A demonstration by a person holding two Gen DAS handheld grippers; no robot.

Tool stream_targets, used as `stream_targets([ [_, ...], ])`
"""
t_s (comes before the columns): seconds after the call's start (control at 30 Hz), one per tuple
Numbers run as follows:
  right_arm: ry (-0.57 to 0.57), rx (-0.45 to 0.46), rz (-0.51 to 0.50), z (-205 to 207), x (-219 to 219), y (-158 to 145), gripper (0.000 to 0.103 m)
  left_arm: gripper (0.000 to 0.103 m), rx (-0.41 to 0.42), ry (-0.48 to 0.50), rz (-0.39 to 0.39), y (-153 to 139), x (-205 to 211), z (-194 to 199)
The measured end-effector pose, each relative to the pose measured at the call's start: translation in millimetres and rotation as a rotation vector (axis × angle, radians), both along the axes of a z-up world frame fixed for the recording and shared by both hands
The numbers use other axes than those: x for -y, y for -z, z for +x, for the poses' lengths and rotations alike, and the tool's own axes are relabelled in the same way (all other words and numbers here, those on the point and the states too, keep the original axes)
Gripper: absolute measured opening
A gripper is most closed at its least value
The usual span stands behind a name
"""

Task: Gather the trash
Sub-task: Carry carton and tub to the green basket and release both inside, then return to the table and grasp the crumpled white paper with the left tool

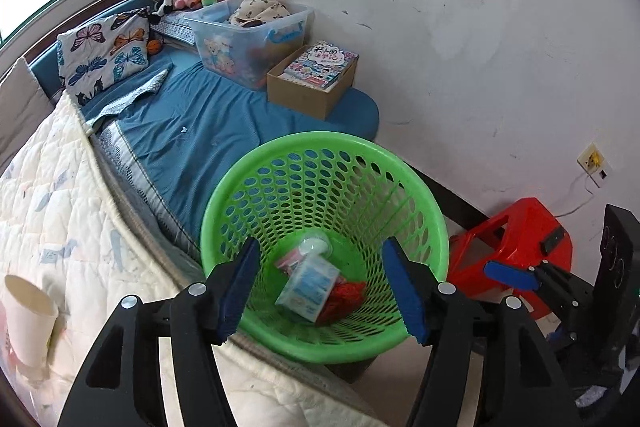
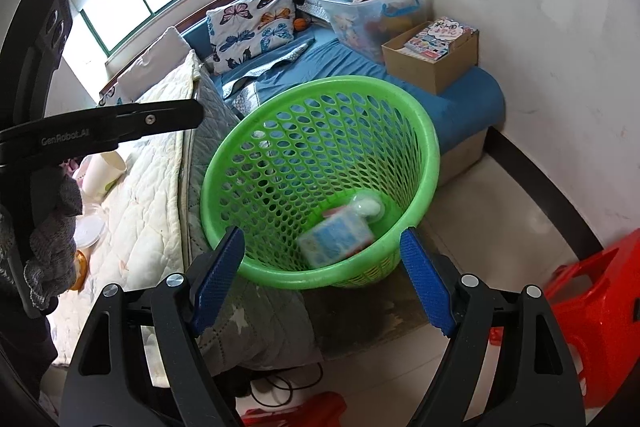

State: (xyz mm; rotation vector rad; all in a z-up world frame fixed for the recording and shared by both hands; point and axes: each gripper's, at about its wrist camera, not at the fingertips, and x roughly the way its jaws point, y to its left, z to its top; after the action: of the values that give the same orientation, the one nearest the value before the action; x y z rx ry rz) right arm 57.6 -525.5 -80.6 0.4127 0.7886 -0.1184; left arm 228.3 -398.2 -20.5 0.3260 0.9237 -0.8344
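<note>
Green basket (image 2: 430,147) holding trash, left claw (image 2: 160,119) arm lettered "GenRobot.AI"

A perforated green plastic basket (image 1: 325,247) stands beside the bed, holding discarded items: a blue-and-white carton (image 1: 308,287) lying tilted, red netting (image 1: 345,297) and a white round lid (image 1: 316,246) farther back.

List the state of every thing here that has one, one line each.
Left gripper: open, nothing between pads.
Right gripper: open, empty.
Green basket: upright, holding trash.
Blue-white carton: lying in the basket.
Paper cup: lying on the quilt.
Storage bin: lidless, filled.
</note>
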Motion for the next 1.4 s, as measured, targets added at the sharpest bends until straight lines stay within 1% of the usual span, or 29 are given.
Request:
stream_targets([
  [0.13,-0.016,0.009,0.001,-3,-6,-4,0.080,0.061,0.002,-0.022,-0.019,-10,-23,-4],
  [0.23,-0.039,0.018,-0.009,-4,-17,-10,0.080,0.061,0.007,-0.042,-0.041,-19,-47,-9],
  [0.4,-0.080,0.036,-0.017,-2,-38,-21,0.080,0.061,0.055,-0.078,-0.059,-33,-97,-23],
  [0.47,-0.103,0.042,-0.022,0,-49,-24,0.080,0.061,0.063,-0.097,-0.070,-37,-117,-27],
  [0.6,-0.154,0.053,-0.031,7,-74,-31,0.080,0.061,0.106,-0.143,-0.071,-43,-157,-36],
  [0.77,-0.226,0.060,-0.045,18,-107,-37,0.080,0.061,0.151,-0.227,-0.078,-47,-215,-42],
  [1.03,-0.333,0.060,-0.048,37,-157,-40,0.080,0.061,0.167,-0.357,-0.090,-46,-299,-48],
  [1.13,-0.379,0.054,-0.040,46,-177,-38,0.080,0.061,0.156,-0.404,-0.092,-42,-326,-50],
  [1.27,-0.428,0.045,-0.038,56,-198,-36,0.080,0.061,0.138,-0.432,-0.095,-33,-351,-59],
  [1.4,-0.463,0.046,-0.039,65,-216,-35,0.080,0.061,0.111,-0.436,-0.090,-20,-359,-68],
])
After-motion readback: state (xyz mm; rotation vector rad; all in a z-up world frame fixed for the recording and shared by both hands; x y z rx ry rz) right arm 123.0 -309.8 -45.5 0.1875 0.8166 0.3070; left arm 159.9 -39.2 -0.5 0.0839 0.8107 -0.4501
